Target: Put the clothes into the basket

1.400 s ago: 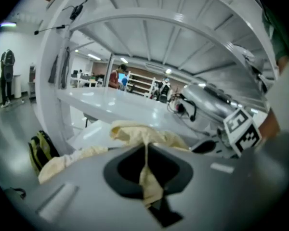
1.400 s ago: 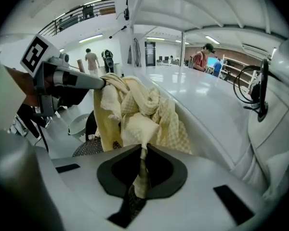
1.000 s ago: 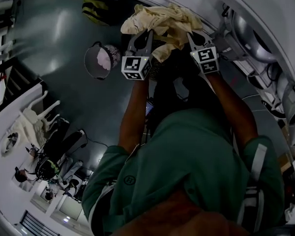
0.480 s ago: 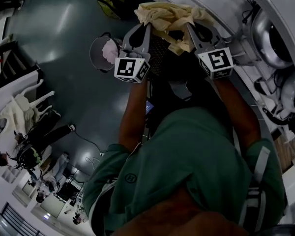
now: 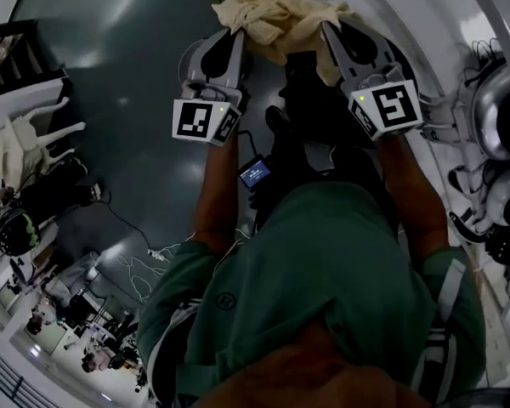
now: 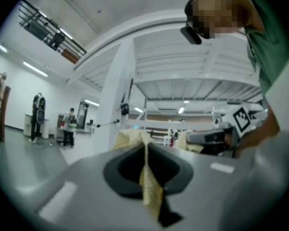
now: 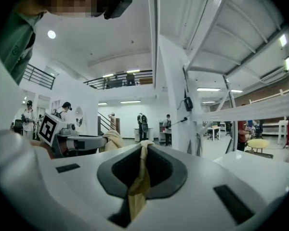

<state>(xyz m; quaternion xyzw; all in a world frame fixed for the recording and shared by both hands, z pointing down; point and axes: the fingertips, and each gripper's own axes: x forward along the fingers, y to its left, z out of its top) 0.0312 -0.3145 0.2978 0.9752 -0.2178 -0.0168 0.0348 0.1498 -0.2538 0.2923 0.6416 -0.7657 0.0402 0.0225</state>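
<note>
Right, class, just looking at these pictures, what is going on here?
A person in a green shirt holds a crumpled pale yellow cloth in the air with two handheld grippers. The left gripper and the right gripper are each shut on a fold of it, pointing level, above the dark floor.

A large, bright indoor hall, set up like a robotics lab or test workshop. A glossy grey floor (image 5: 144,168) spreads wide, with loose cables (image 5: 143,257) lying on it. White walls rise to a railed balcony (image 7: 120,82) on an upper level, with stairs (image 7: 105,123) below it. Strip lights (image 7: 209,89) hang under the ceiling. A thick white pillar (image 7: 176,100) stands mid-room, and white metal beams (image 6: 192,47) cross overhead. Several people (image 6: 70,124) stand at work stations, and tables (image 7: 216,129) sit further back. White chairs (image 5: 30,138) stand at one side, and round-doored machines (image 5: 493,117) line the other.
</note>
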